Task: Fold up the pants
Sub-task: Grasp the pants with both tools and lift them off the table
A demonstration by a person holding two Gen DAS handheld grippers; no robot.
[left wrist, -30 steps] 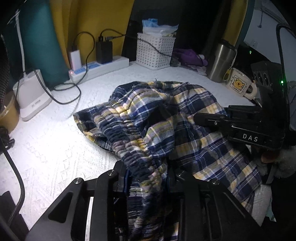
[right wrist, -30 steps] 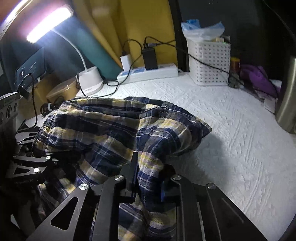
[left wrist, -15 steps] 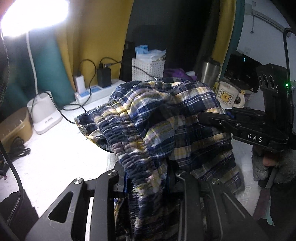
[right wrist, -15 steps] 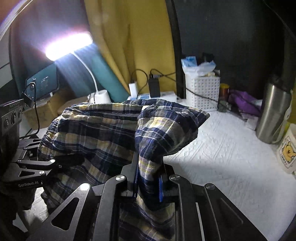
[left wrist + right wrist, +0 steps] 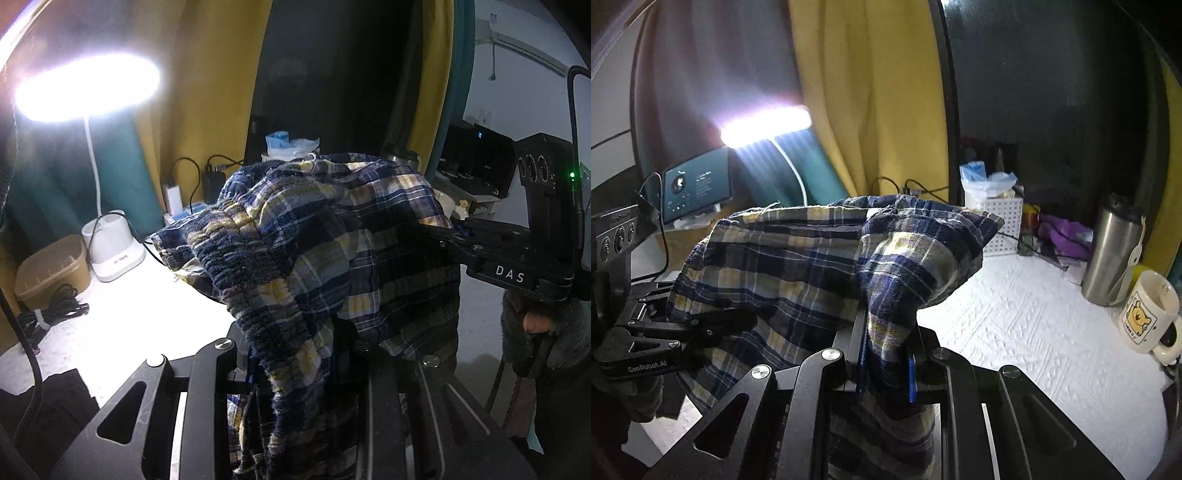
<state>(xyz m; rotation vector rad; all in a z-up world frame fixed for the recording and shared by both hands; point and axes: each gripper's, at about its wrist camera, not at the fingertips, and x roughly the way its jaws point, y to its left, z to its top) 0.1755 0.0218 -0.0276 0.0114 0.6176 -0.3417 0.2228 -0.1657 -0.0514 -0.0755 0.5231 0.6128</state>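
The pants [image 5: 314, 236] are blue, yellow and white plaid with a gathered elastic waistband. They hang lifted off the white textured table [image 5: 1034, 332], bunched between both grippers. My left gripper [image 5: 295, 354] is shut on the waistband, which drapes over its fingers. My right gripper [image 5: 886, 343] is shut on another part of the plaid cloth [image 5: 812, 266]. The right gripper also shows in the left wrist view [image 5: 432, 236], pinching the cloth from the right. The left gripper shows at the left of the right wrist view [image 5: 738, 321].
A lit desk lamp [image 5: 110, 254] stands at the back left beside a tan container [image 5: 51, 269] and a power strip with chargers [image 5: 177, 195]. A white basket [image 5: 1001, 225], steel tumbler [image 5: 1112, 251] and bear mug [image 5: 1145, 314] stand at the right.
Both grippers have risen with the pants, lifting the cloth from lying on the table to hanging in the air. Both stay shut on it.
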